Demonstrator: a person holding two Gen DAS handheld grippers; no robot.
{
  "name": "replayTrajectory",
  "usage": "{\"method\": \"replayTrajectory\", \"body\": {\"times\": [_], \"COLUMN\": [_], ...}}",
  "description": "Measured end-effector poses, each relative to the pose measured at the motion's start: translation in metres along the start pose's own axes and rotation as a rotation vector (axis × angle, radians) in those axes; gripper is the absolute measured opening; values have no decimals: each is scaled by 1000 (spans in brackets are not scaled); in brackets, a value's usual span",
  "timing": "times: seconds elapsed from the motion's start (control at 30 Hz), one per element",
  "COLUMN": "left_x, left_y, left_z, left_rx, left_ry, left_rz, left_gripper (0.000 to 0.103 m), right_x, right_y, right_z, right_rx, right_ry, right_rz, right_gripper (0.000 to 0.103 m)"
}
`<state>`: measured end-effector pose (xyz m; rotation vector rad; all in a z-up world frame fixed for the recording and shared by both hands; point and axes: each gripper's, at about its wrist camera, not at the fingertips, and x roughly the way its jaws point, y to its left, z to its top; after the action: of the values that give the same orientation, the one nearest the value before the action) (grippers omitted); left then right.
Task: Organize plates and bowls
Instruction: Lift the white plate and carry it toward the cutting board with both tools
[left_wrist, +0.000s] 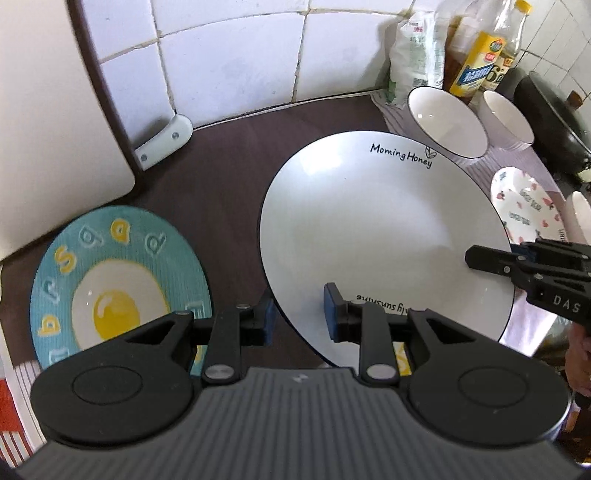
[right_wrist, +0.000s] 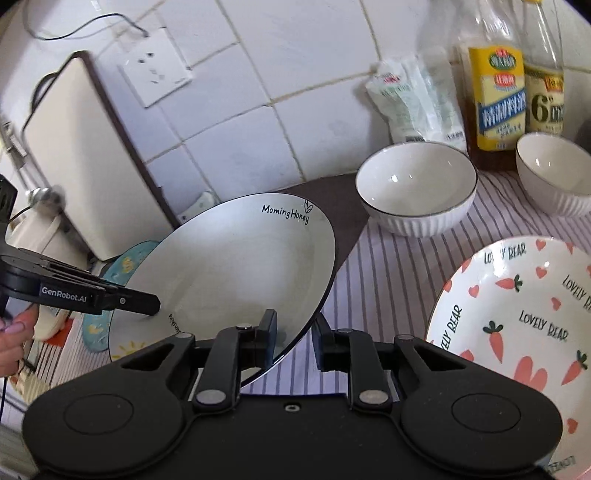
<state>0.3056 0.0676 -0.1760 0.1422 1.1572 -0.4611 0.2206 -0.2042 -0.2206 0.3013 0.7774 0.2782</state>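
Left wrist view: large white round ceramic plate with thin dark rim and "Morning Honey" lettering is carried between both tools. Left gripper is clamped over the plate's near edge, one pad on the upper face, the other beneath the rim; right gripper pinches the rim on the far side, reaching in from the right. Two-handed hold looks meant to keep the wide plate level and stop it swinging. Right wrist view: right gripper has its jaws closed on the plate edge, rim passing between the pads, plate tilted and lifted off the striped cloth. Just left of the left gripper, lower down, lies a teal round plate with a fried-egg picture, probably the stacking spot. Ahead and right of the right gripper: two white ribbed bowls; close at its right, a white plate with carrots and hearts.
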Motion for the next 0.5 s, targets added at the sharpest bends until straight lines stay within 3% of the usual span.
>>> {"method": "replayTrajectory", "body": {"times": [0.5], "left_x": [55], "left_y": [25], "left_z": [20], "left_rx": [-70], "left_ry": [87], "left_rz": [-10], "left_gripper": [26], "right_x": [51], "right_y": [-7], "right_z": [1], "right_rx": [68], "right_ry": [24], "right_rz": [-88], "right_gripper": [25]}}
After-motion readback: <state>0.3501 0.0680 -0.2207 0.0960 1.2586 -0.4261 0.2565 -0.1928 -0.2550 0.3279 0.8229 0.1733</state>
